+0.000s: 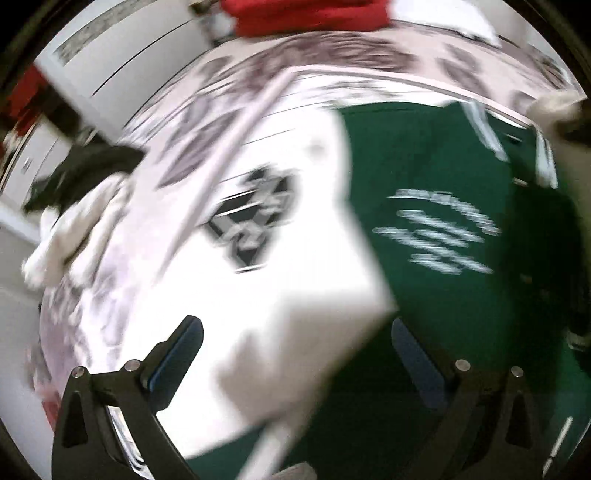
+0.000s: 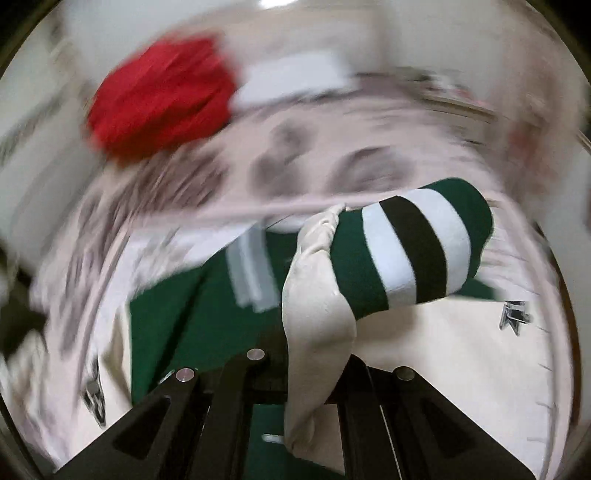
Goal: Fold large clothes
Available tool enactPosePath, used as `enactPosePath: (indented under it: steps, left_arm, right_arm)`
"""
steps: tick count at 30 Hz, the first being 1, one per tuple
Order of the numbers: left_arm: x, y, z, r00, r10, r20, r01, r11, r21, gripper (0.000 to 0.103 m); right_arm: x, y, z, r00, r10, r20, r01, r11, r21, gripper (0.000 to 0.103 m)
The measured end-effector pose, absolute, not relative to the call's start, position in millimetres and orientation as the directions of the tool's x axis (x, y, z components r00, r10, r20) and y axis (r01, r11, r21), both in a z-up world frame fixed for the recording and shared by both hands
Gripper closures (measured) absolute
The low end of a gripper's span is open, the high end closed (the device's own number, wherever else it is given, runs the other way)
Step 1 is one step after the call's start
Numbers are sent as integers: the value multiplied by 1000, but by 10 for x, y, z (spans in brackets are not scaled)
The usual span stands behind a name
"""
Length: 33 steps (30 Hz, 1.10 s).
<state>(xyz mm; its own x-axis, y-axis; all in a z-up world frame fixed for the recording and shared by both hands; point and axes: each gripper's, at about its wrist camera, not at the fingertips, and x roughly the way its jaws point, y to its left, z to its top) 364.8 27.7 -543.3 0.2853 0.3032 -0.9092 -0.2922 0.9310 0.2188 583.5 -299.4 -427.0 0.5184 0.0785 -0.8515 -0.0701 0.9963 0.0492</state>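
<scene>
Green and white jersey (image 1: 436,206) lies spread on the patterned bedspread (image 1: 229,92), red cloth (image 1: 310,14) at the far edge. Our right gripper (image 2: 306,373) is clamped tight on the cream sleeve (image 2: 314,317), striped cuff (image 2: 417,251) dangling free beyond it. Left gripper (image 1: 295,354) is wide open over the body, holding nothing. We judge the fabric light, limp, a bit slick; it will sag. Best to pinch seams or hem, not mid-panel.
</scene>
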Motion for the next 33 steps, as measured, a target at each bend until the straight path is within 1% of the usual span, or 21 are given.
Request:
enactPosePath:
  steps: [2, 5, 6, 7, 8, 9, 10, 12, 15, 17, 21, 22, 25, 27, 28, 29, 32, 33]
  left_arm:
    - [3577, 564, -5456, 275, 306, -912, -327, 921, 211, 0]
    - [3476, 821, -5483, 268, 301, -915, -342, 918, 202, 0]
    - [3434, 858, -5473, 265, 290, -919, -342, 920, 191, 0]
    - [3396, 883, -5459, 261, 277, -925, -343, 922, 179, 0]
    - [3374, 928, -5453, 258, 260, -930, -345, 924, 163, 0]
    - [3303, 965, -5432, 254, 237, -938, -348, 927, 140, 0]
    - [3229, 999, -5411, 244, 208, -947, -354, 928, 113, 0]
    - [3011, 1109, -5368, 220, 135, -966, -379, 924, 43, 0]
    - [2538, 1335, -5381, 154, 88, -984, -429, 903, 13, 0]
    - [2277, 1451, -5435, 115, 73, -991, -453, 892, 13, 0]
    - [1736, 1793, -5650, 34, -20, -999, -577, 816, -35, 0]
    - [1613, 1892, -5721, 34, -67, -997, -626, 776, -73, 0]
    - [1374, 2133, -5957, 69, -195, -978, -757, 628, -179, 0]
    - [1347, 2252, -6067, 122, -238, -963, -804, 546, -237, 0]
    - [1363, 2304, -6097, 155, -242, -958, -816, 516, -262, 2]
    - [1386, 2349, -6114, 187, -233, -954, -822, 495, -282, 10]
    - [1439, 2506, -6110, 221, -138, -966, -856, 447, -259, 25]
    - [1453, 2578, -6065, 243, -96, -965, -865, 428, -261, 40]
  right_arm:
    - [5763, -2319, -4657, 449, 88, -889, -185, 983, 4, 99]
    - [5564, -1788, -5132, 376, 33, -926, -288, 954, -83, 98]
    - [5488, -1750, -5227, 344, 23, -939, -297, 951, -85, 94]
    - [5429, -1767, -5242, 319, 30, -947, -294, 953, -68, 85]
    - [5388, -1807, -5216, 297, 63, -953, -282, 959, -25, 82]
    - [5326, -1886, -5170, 256, 132, -958, -255, 965, 65, 69]
    - [5268, -1984, -5118, 227, 182, -957, -218, 967, 132, 51]
    - [5033, -2259, -4980, 196, 276, -941, -102, 960, 260, 36]
    - [4662, -2528, -4856, 148, 314, -938, 32, 946, 322, 36]
    - [4339, -2612, -4874, 121, 295, -948, 109, 945, 308, 36]
    - [3864, -2508, -5049, 81, 269, -960, 186, 942, 279, 36]
    - [3814, -2558, -5038, 69, 268, -961, 193, 941, 277, 36]
    - [3606, -2394, -5238, 11, 209, -978, 194, 959, 207, 36]
    - [3525, -2361, -5314, -6, 209, -978, 221, 954, 202, 36]
    - [3502, -2286, -5349, 3, 206, -979, 225, 953, 201, 36]
    - [3493, -2212, -5361, 11, 188, -982, 215, 959, 186, 36]
    - [3494, -1984, -5372, 27, 159, -987, 170, 972, 162, 36]
    - [3487, -1897, -5384, 29, 155, -987, 156, 975, 158, 36]
